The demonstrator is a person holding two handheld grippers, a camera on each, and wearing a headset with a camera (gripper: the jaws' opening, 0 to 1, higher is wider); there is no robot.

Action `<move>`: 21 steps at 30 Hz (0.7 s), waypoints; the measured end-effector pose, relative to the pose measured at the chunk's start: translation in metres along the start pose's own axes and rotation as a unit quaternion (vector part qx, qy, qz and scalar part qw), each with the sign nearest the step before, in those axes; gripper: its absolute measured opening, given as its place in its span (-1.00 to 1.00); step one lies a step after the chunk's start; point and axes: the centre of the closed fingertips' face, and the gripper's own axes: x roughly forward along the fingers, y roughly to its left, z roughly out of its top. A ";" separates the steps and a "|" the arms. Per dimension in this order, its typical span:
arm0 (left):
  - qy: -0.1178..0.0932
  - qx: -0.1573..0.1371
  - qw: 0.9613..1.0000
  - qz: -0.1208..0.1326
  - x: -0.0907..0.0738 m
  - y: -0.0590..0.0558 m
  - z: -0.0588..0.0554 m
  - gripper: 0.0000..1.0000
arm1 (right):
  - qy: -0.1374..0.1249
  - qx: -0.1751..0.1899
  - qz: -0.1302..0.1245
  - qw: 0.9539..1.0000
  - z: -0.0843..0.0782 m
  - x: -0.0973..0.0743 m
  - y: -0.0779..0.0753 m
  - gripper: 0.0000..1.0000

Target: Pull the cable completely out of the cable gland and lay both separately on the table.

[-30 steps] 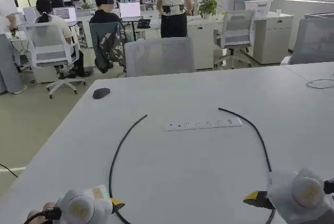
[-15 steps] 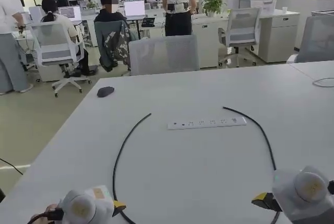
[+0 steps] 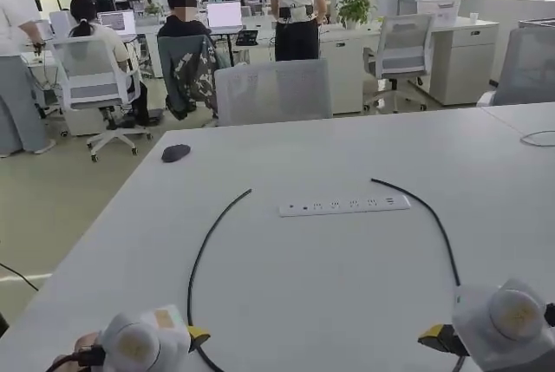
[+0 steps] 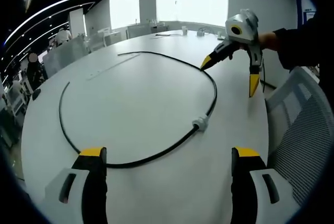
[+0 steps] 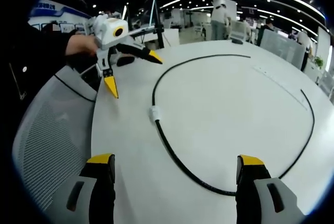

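The left gripper (image 4: 168, 153) and right gripper (image 5: 176, 159) are wide open and hold nothing. The cable (image 4: 211, 85) lies on the table (image 4: 135, 104), inside its cable gland (image 4: 200, 124).

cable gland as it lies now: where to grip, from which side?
Take the white cable gland across its body, from above, jaws crosswise to the black cable. It lies flat on the table with cable leaving both ends, so only its flanks are free. The left gripper faces it, open.

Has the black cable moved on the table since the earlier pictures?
No. The black cable lies as before, with its ends at either side of the power strip. Only the camera has shifted.
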 end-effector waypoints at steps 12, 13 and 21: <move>0.001 0.002 1.000 0.000 -0.001 0.000 -0.002 0.99 | 0.000 -0.005 0.002 1.000 0.001 0.001 0.001 0.98; -0.002 0.002 1.000 0.001 -0.001 0.000 -0.001 0.99 | 0.000 -0.005 0.002 1.000 0.001 0.001 0.001 0.98; -0.023 -0.002 1.000 -0.010 0.000 -0.003 0.011 0.99 | 0.001 -0.009 0.002 1.000 0.002 0.001 0.001 0.98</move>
